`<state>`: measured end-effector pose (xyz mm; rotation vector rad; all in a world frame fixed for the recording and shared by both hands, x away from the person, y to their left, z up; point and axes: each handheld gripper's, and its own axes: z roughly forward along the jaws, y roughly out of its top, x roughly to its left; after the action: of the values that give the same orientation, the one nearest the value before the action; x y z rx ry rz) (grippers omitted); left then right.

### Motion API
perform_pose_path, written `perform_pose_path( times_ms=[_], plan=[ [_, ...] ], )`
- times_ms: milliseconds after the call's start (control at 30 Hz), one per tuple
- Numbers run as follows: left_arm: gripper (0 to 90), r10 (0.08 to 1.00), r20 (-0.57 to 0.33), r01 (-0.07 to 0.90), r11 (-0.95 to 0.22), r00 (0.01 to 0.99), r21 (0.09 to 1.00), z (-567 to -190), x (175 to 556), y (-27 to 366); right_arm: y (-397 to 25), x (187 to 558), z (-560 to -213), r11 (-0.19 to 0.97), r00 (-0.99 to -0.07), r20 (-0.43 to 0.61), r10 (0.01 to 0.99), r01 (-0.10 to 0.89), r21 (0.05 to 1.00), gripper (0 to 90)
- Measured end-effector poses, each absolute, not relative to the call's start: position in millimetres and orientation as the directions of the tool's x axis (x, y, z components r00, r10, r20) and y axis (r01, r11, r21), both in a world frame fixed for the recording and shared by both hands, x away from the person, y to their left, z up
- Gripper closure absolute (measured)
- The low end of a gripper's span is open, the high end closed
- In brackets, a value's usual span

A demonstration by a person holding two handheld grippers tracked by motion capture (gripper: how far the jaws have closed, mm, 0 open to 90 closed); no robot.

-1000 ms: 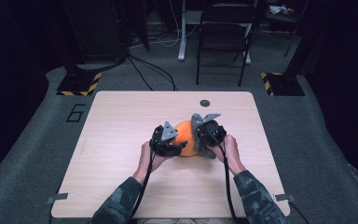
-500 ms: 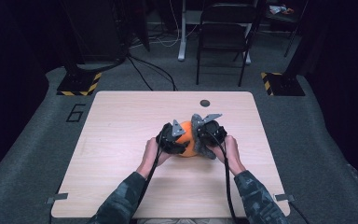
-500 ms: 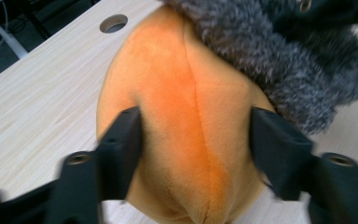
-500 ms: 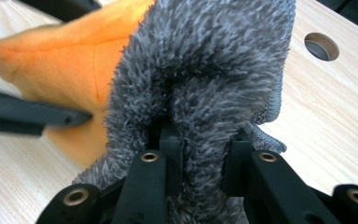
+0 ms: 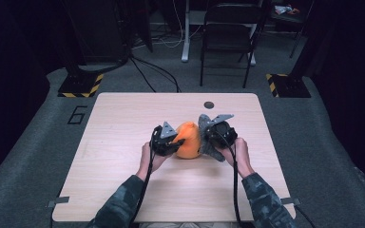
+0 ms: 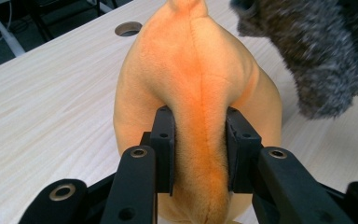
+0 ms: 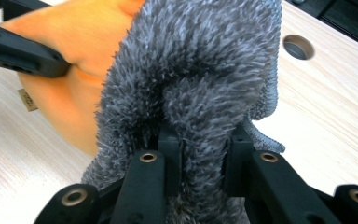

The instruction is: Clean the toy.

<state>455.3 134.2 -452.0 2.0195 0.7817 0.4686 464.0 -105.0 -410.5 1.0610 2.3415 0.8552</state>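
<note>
From the high view, an orange plush toy (image 5: pixel 188 139) sits near the middle of the pale wooden bench (image 5: pixel 123 118), with a grey fuzzy cloth (image 5: pixel 208 142) pressed against its right side. The left hand-held gripper (image 5: pixel 177 141) meets the toy from the left, and the right hand-held gripper (image 5: pixel 208 135) meets the cloth from the right. A round hole (image 5: pixel 209 105) lies in the bench farther back, and a folding chair (image 5: pixel 228 38) stands on the floor beyond it.

In the left gripper view, the left hand-held gripper (image 6: pixel 199 149) is closed narrowly on a raised ridge of the orange plush toy (image 6: pixel 191 74), the soft pile bulging between the two black jaws. The toy is smooth, short-napped and rounded, with a seam running up its middle to a small nub at the top. The grey fuzzy cloth (image 6: pixel 321 56) hangs just beside it at upper right, probably touching, though the contact is out of frame. The round hole (image 6: pixel 128 29) shows behind.

In the right gripper view, the right hand-held gripper (image 7: pixel 204 163) pinches a thick fold of the grey fuzzy cloth (image 7: pixel 200 65), which has long shaggy fibres and a knitted edge on its right. The orange plush toy (image 7: pixel 74 93) lies against it at left, with a small tan tag (image 7: pixel 26 100) at its lower edge. The round hole (image 7: pixel 298 46) sits at upper right.
</note>
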Motion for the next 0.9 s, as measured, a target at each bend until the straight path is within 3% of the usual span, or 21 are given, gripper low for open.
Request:
perform_pose_path(
  times_ms=[500, 900],
  plan=[
    [69.9, 0.681, -0.068, 0.378, -0.318, 0.729, 0.87, -441.2, 432.1, 154.8, -175.6, 446.8, -417.1, 0.42, -0.475, -0.099, 0.874, 0.638, 0.645, 72.9],
    [69.7, 0.695, -0.146, 0.426, -0.25, 0.704, 0.869, -440.0, 399.7, 167.6, -227.4, 445.8, -453.8, 0.331, -0.346, -0.079, 0.935, 0.767, 0.55, 70.9]
  ],
)
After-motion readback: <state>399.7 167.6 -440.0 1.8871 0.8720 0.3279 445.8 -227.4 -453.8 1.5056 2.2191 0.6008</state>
